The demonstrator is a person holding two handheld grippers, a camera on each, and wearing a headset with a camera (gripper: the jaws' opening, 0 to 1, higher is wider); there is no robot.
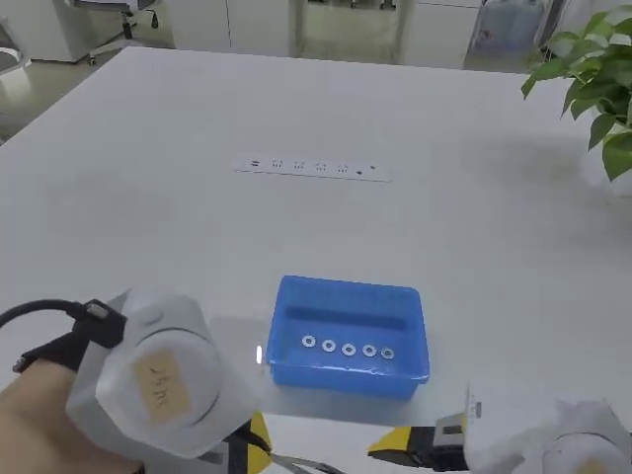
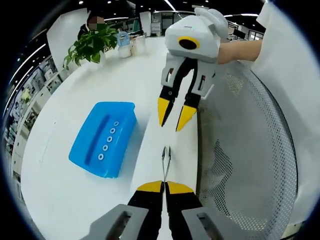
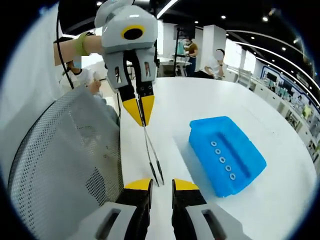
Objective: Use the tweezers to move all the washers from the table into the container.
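Observation:
A blue container [image 1: 351, 296] stands on the white table with several washers [image 1: 348, 349] in a row inside it; it also appears as the container [image 2: 82, 145] and the container [image 3: 240, 165]. My left gripper [image 1: 259, 439] [image 2: 165, 187] is shut on the handle end of the metal tweezers [image 2: 165, 160] near the table's front edge. The tweezers [image 3: 150, 145] point at my right gripper [image 3: 161, 185] [image 1: 390, 444], which stands open facing the left one, its jaws a short way from the tweezer tips. I see no washers on the bare table.
A white power strip [image 1: 314, 168] lies in the middle of the table. A potted plant [image 1: 592, 79] stands at the far right. A mesh chair back [image 2: 240, 150] [image 3: 65, 160] is close behind the table's front edge. People stand far off in the room.

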